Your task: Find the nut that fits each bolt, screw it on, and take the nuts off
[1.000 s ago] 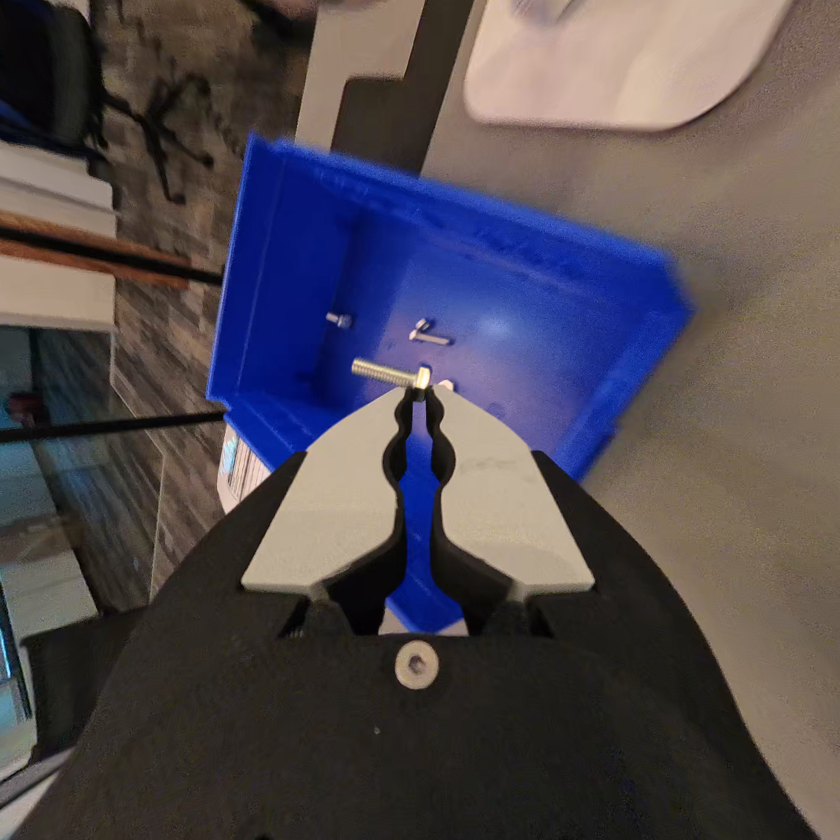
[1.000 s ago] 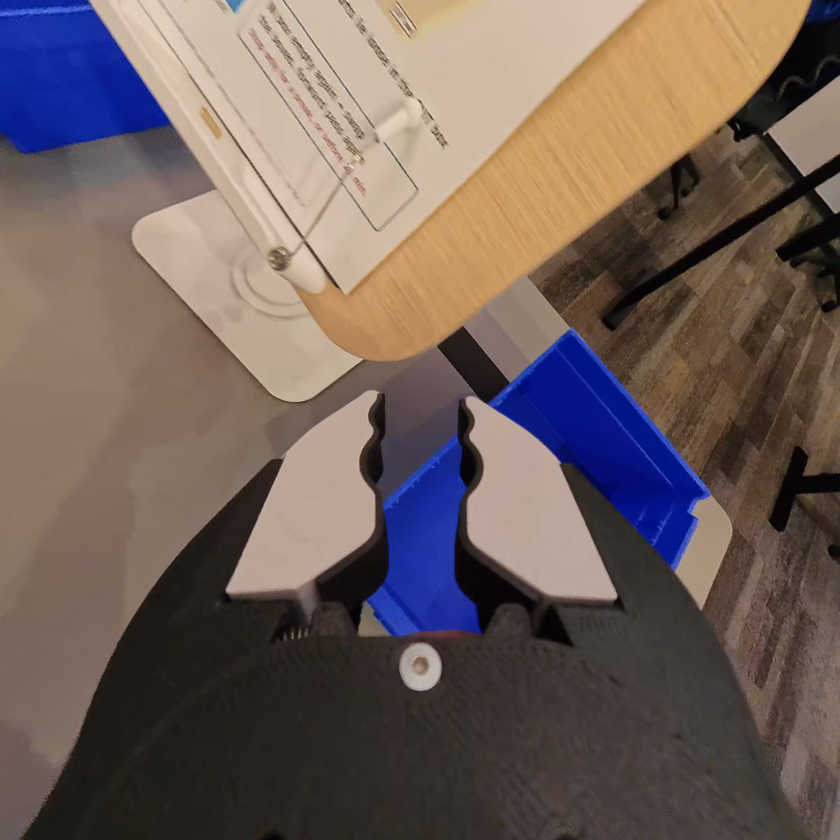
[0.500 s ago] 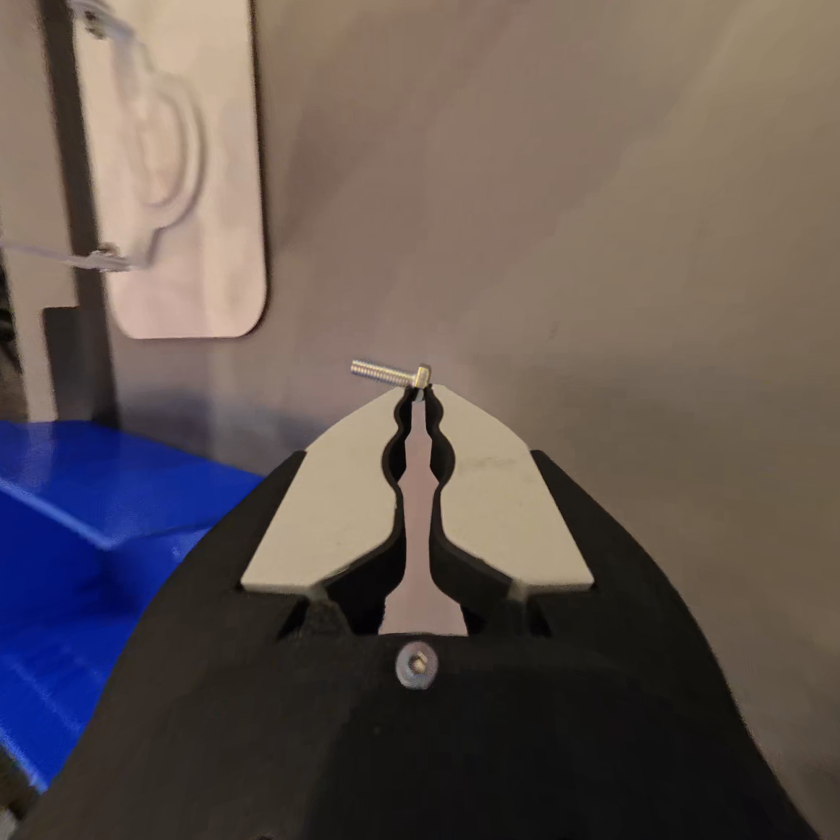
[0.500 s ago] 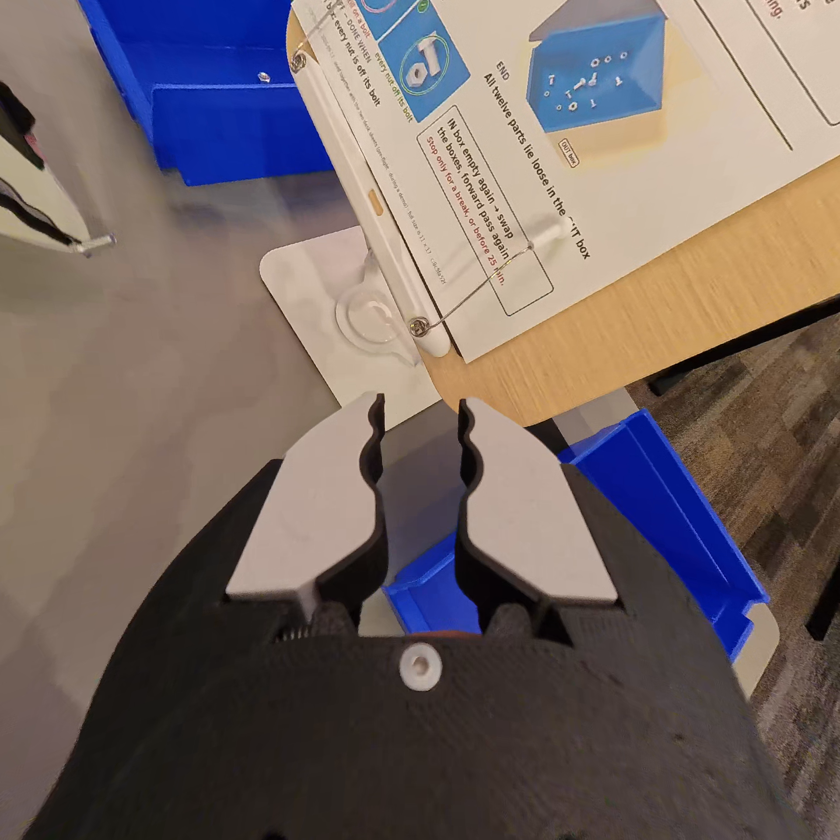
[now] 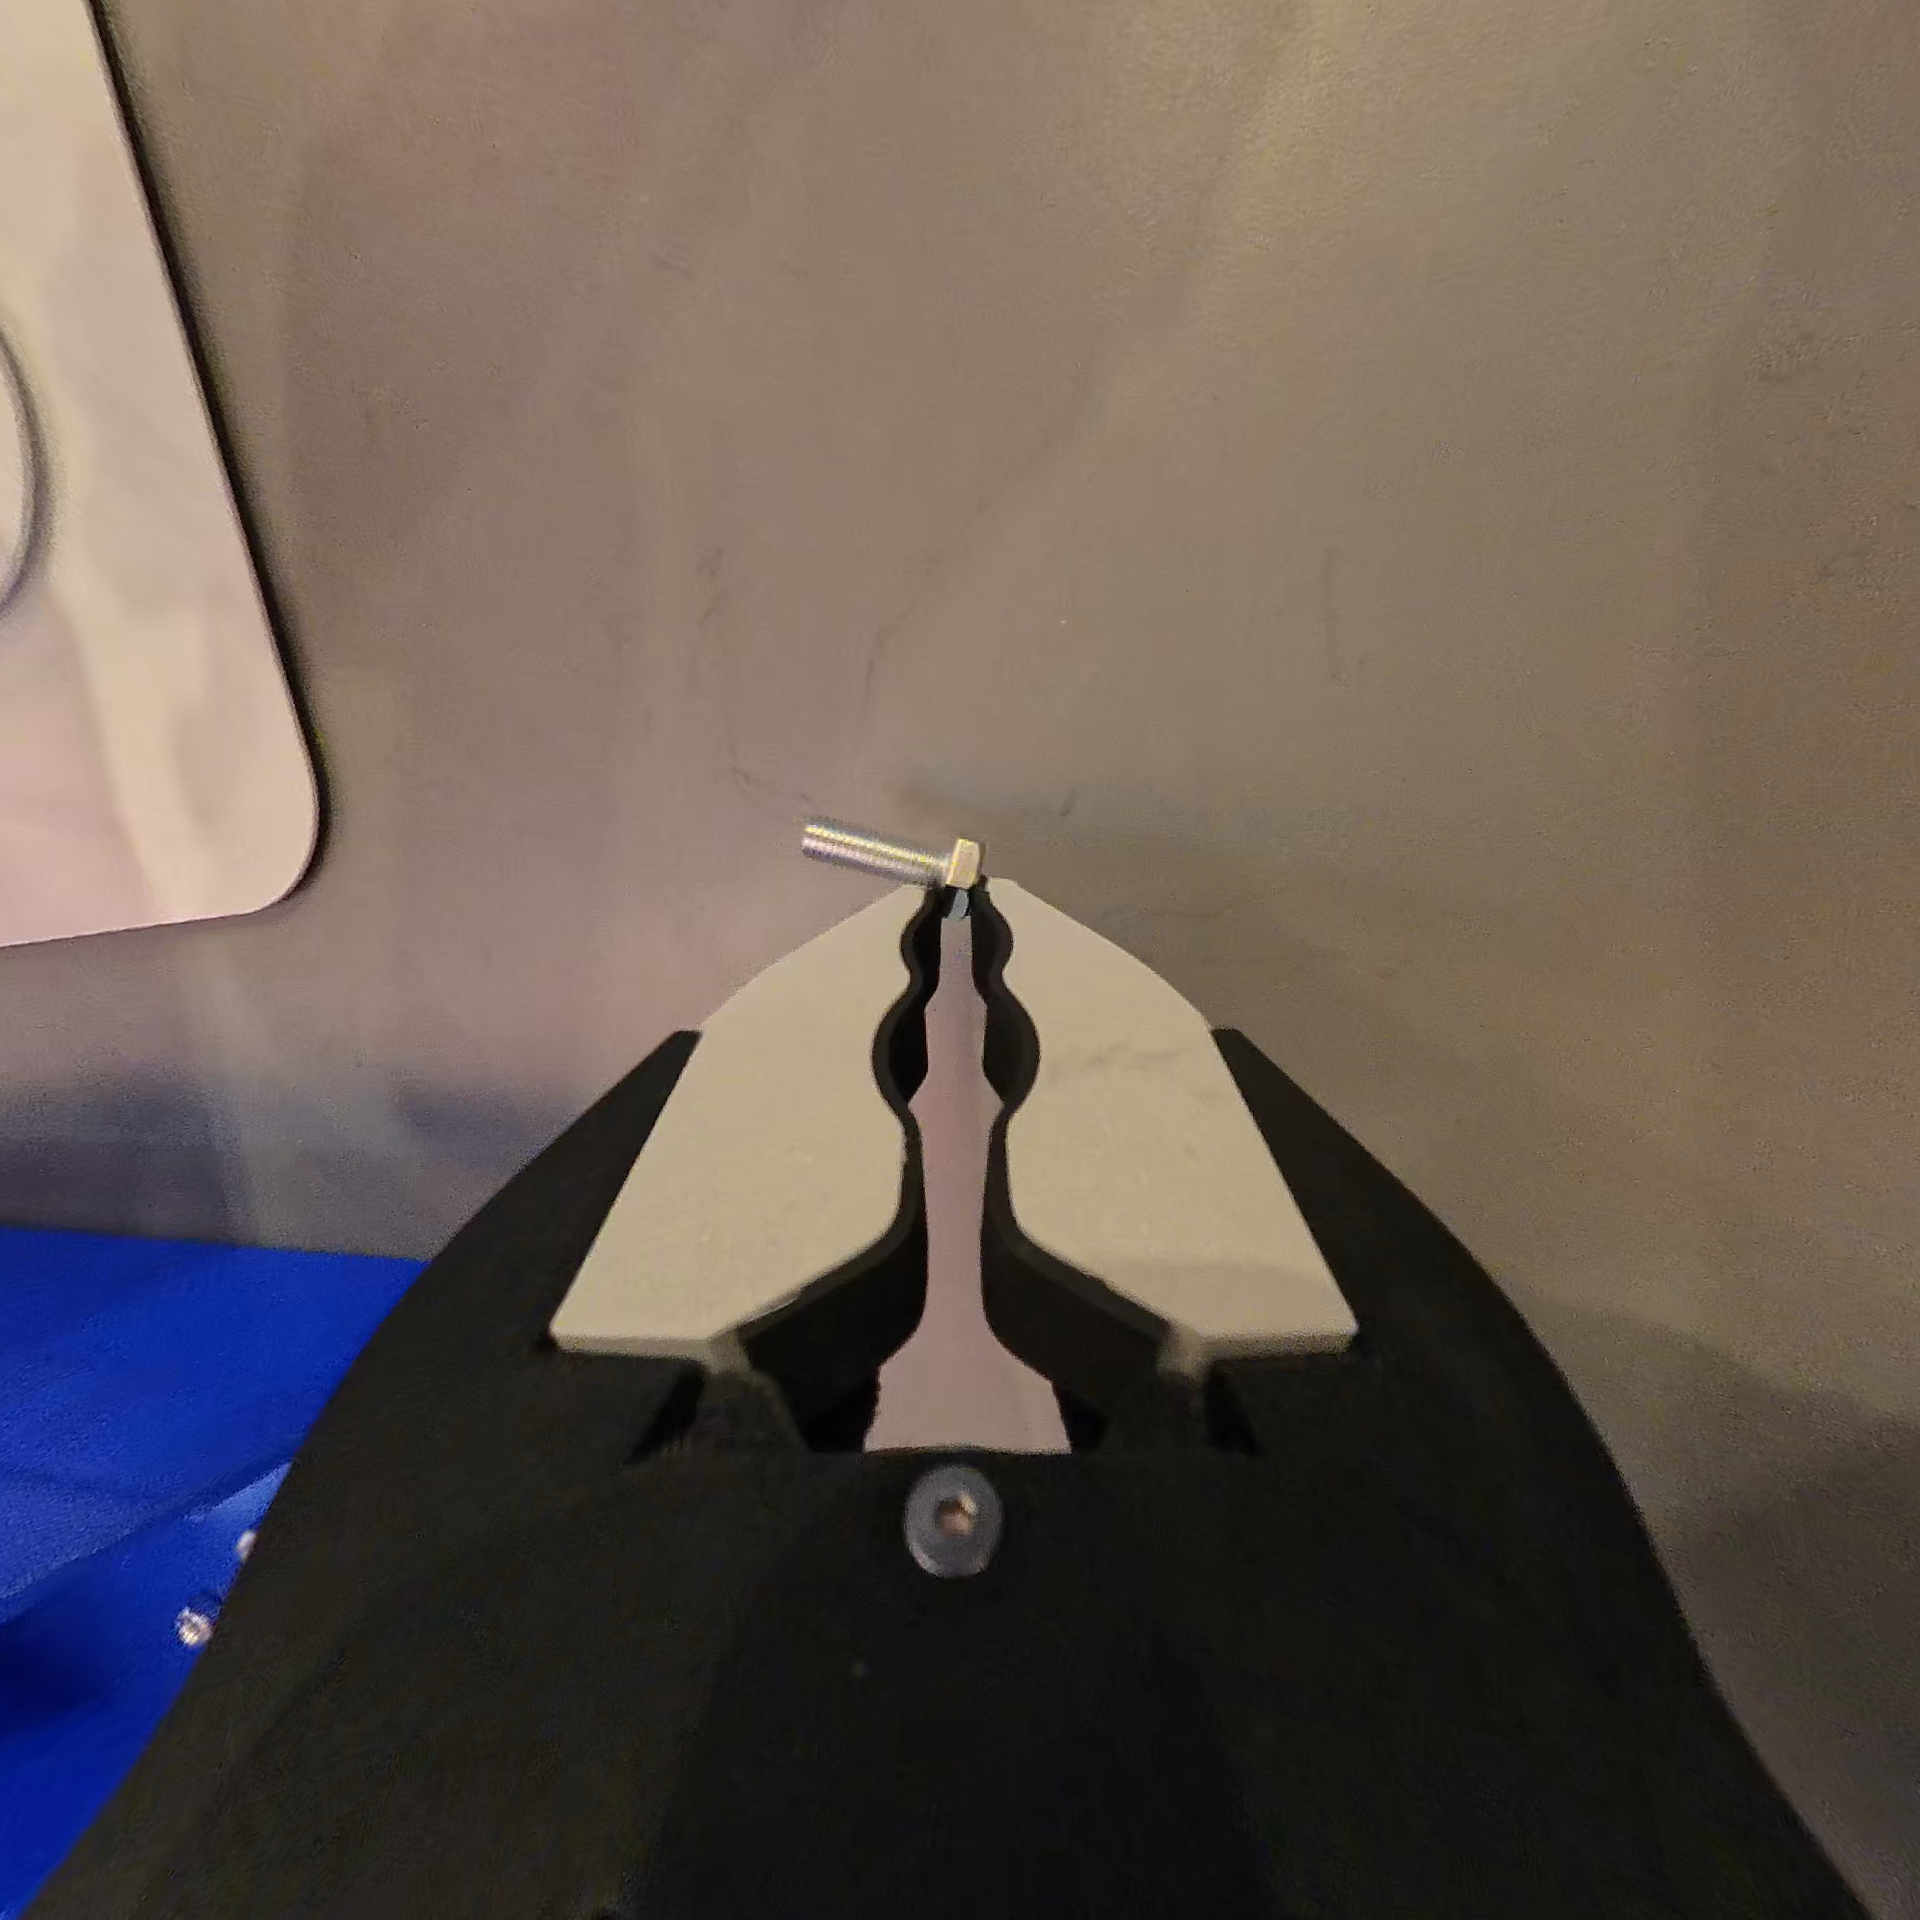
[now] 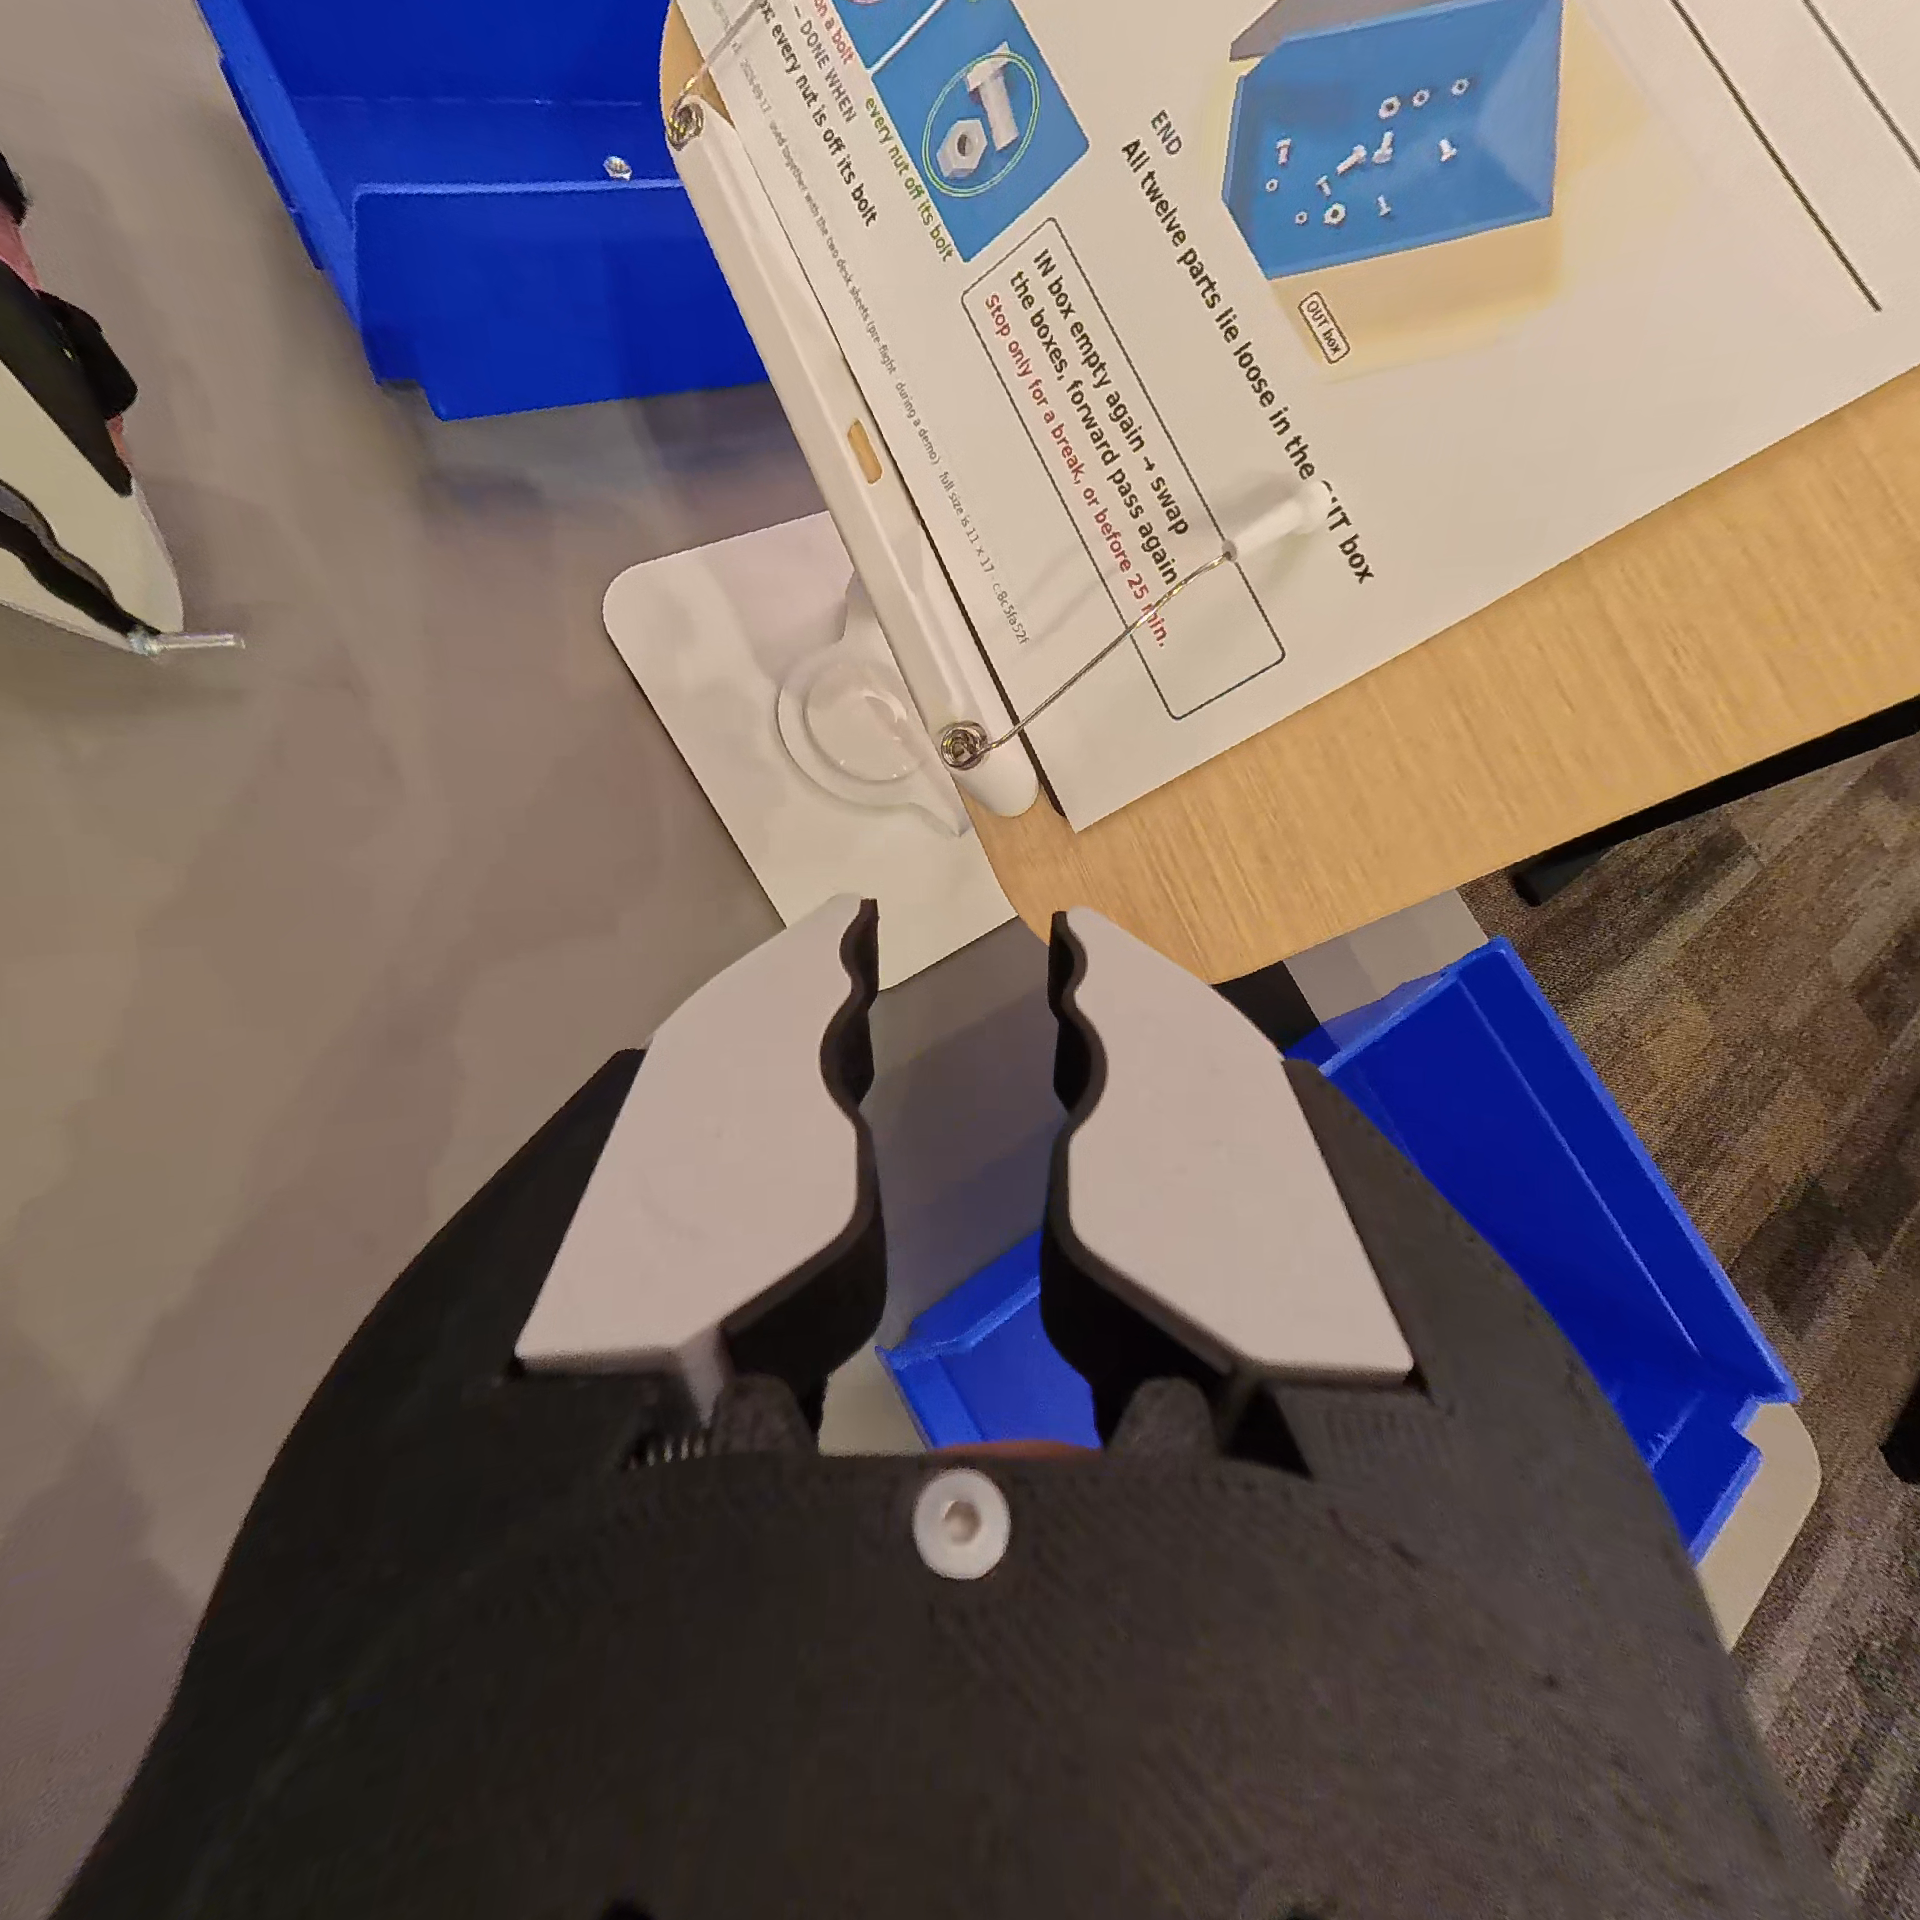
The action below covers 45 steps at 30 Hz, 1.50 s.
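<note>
My left gripper (image 5: 961, 896) is shut on the head of a small silver bolt (image 5: 891, 858). The bolt's threaded shank sticks out to the left, above the grey table (image 5: 1247, 468). The same gripper with the bolt (image 6: 197, 644) shows at the left edge of the right wrist view. My right gripper (image 6: 961, 925) is open with nothing between its fingers. It hovers over the table near one blue bin (image 6: 1538, 1174). A second blue bin (image 6: 468, 208) sits at the far side with a small silver part (image 6: 617, 166) inside.
A white stand base (image 6: 717, 665) holds a wooden board (image 6: 1455, 790) with a printed instruction sheet (image 6: 1351, 312). The base also shows at the left of the left wrist view (image 5: 135, 623). A blue bin (image 5: 156, 1403) with small parts lies at lower left there. Carpet floor (image 6: 1766, 935) lies beyond the table edge. Left tips to right tips: about 35 centimetres.
My left gripper carried the bolt out of the blue bin and over the bare table, grip unchanged. My right gripper swung left toward the stand, still open.
</note>
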### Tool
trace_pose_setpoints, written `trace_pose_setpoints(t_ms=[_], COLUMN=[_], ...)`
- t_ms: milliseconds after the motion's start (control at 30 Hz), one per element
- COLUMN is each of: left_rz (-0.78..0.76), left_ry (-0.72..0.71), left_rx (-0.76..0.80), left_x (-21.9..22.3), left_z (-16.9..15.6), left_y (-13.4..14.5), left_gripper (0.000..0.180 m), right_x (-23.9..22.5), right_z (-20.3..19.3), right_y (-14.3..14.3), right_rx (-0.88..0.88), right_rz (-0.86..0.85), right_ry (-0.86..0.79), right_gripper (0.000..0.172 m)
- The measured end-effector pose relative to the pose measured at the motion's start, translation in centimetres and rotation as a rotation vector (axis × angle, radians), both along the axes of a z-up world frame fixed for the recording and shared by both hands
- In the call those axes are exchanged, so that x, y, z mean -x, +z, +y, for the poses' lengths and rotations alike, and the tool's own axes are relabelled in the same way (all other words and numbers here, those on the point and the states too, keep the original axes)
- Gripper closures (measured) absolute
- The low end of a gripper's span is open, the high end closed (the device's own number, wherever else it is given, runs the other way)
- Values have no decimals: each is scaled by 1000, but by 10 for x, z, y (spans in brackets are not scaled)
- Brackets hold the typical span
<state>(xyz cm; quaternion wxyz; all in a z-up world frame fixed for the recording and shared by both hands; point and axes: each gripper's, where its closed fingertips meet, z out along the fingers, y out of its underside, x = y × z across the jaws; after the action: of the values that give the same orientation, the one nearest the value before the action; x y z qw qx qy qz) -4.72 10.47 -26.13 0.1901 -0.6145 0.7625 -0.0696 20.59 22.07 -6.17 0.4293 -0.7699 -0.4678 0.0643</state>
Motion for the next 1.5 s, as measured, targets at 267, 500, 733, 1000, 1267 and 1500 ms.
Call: trace_pose_setpoints(t_ms=[267, 500, 733, 1000, 1267, 1500], left_rz=[22, -28, -86, 117, 294, 325], left_ry=[4, 72, 337, 516, 536, 567], left_rx=[106, 71, -175, -129, -132, -19], left_x=[1, 19, 80, 139, 156, 161], left_z=[-8, 4, 112, 214, 243, 246], left_y=[-12, 13, 78, 37, 2, -7], left_gripper=[162, 131, 141, 146, 153, 159], right_x=[0, -5, -5, -4, -6, -5], right_z=[1, 1, 0, -1, 1, 1], right_y=[-2, 0, 2, 3, 3, 2], right_rx=[4, 0, -4, -9, -7, -6], right_rz=[-6, -2, 2, 0, 5, 3], right_ry=[1, -8, -5, 2, -2, 1], right_gripper=[140, 140, 140, 140, 140, 140])
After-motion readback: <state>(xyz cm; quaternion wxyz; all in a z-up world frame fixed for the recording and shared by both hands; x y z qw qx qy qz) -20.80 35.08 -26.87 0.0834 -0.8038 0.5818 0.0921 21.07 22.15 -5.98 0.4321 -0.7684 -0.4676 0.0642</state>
